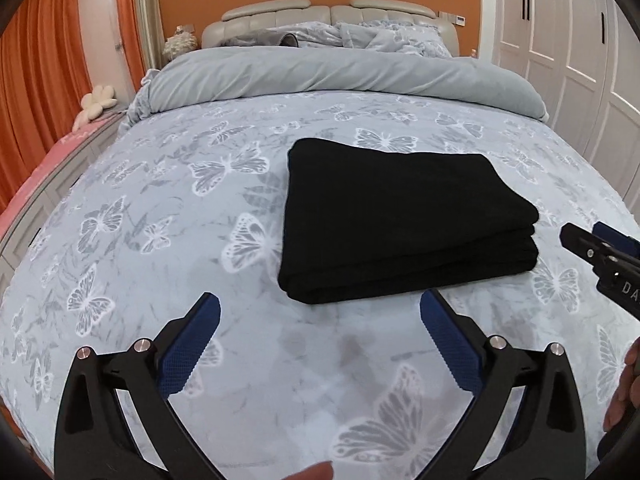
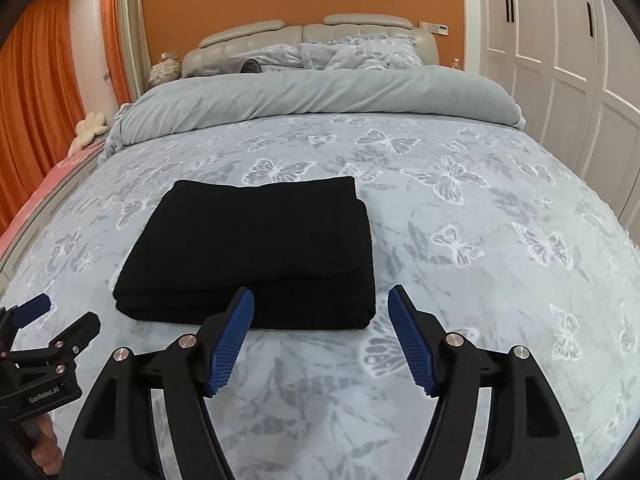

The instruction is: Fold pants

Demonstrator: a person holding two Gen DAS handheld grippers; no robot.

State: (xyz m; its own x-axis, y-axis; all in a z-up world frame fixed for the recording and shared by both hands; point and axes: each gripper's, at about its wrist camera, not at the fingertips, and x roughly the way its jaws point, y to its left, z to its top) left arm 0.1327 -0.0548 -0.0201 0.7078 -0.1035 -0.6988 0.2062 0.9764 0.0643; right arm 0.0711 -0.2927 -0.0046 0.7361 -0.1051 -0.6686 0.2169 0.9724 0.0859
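The black pants (image 1: 404, 220) lie folded in a neat rectangular stack of several layers on the butterfly-print bedspread (image 1: 168, 216); they also show in the right wrist view (image 2: 256, 252). My left gripper (image 1: 320, 308) is open and empty, hovering just in front of the stack's near edge. My right gripper (image 2: 320, 296) is open and empty, at the stack's near right corner, not touching it. The right gripper also shows at the right edge of the left wrist view (image 1: 600, 252), and the left gripper at the lower left of the right wrist view (image 2: 48, 328).
A rolled grey duvet (image 1: 340, 76) lies across the bed behind the pants, with pillows and a padded headboard (image 1: 328, 16) beyond. White wardrobe doors (image 1: 560, 48) stand on the right, orange curtains (image 1: 36, 100) on the left. The bedspread (image 2: 480, 240) stretches wide around the stack.
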